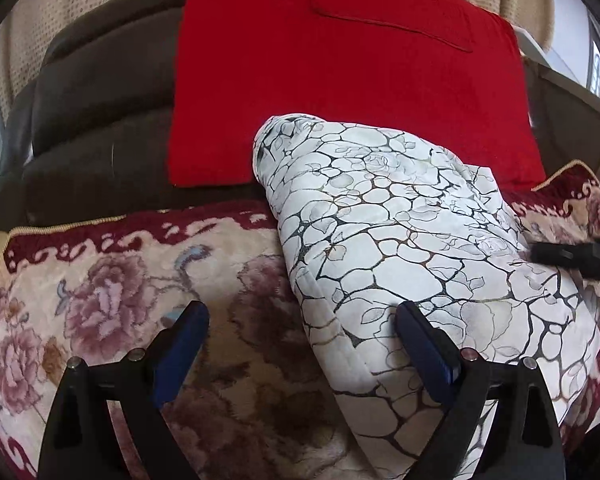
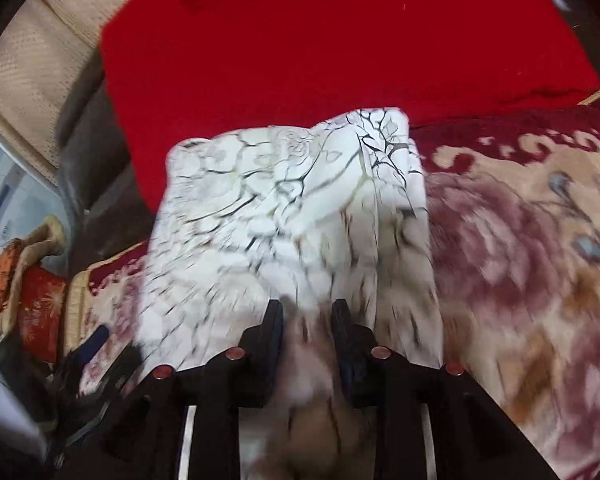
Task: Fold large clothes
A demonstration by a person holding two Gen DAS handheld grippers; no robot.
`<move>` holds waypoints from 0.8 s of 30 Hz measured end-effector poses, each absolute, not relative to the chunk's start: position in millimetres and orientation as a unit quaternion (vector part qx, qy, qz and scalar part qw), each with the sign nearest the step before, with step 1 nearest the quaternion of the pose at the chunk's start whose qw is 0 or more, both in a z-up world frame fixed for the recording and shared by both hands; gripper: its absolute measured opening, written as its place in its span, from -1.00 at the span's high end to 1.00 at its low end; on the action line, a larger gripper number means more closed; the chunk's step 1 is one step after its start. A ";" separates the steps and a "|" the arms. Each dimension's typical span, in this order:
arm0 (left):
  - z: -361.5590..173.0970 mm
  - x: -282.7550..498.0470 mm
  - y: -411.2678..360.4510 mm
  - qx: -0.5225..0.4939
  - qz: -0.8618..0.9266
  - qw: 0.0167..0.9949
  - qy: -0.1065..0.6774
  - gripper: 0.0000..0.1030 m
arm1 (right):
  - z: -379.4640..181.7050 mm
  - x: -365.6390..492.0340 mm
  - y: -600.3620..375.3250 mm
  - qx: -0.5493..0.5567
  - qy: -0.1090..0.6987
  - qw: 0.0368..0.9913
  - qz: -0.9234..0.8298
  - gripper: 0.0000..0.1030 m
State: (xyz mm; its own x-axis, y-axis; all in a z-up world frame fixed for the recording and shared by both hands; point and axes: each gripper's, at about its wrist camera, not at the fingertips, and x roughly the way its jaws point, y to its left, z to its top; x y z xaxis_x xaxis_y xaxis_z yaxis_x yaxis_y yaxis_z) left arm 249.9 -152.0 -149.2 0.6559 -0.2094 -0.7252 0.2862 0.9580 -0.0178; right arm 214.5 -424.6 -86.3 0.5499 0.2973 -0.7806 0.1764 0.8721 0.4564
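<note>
- Sofa seat is covered by a floral throw (image 1: 112,304), cream with maroon border; a red cloth (image 1: 340,80) is draped over the brown backrest (image 1: 100,120) behind it.
- White crackle-print garment (image 1: 400,232) lies folded into a thick bundle on the throw, its far end resting against the red cloth.
- Left gripper (image 1: 302,322): jaws spread wide, nothing between the pads. Its right finger (image 1: 424,344) sits at the bundle's near edge; the left finger is over bare throw.
- Right gripper (image 2: 306,320): narrow gap between the jaws, near edge of the garment lying in that gap. Right wrist view is motion-blurred, so I cannot tell whether the pads press the cloth.
- From the left wrist view, the right gripper's dark tip shows at the bundle's right side.
</note>
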 end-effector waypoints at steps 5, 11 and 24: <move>-155.0 243.3 -168.4 0.098 -0.155 0.899 0.399 -0.85 | -96.1 178.0 -419.8 0.227 0.483 0.844 0.049 -0.30; -144.3 240.7 -154.4 0.069 -0.161 0.901 0.397 -0.85 | -91.2 158.6 -413.5 0.206 0.479 0.852 0.033 -0.27; -158.7 245.7 -145.4 -0.008 -0.225 0.859 0.460 -0.87 | -83.4 154.6 -424.5 0.246 0.469 0.848 0.031 -0.32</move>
State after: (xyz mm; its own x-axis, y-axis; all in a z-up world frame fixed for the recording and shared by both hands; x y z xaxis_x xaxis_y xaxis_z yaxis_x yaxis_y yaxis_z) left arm 245.7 -145.4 -158.7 0.4751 -0.3932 -0.7872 0.3781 0.8990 -0.2208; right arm 154.6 -424.5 -83.4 0.5584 0.2829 -0.7799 0.1789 0.8769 0.4461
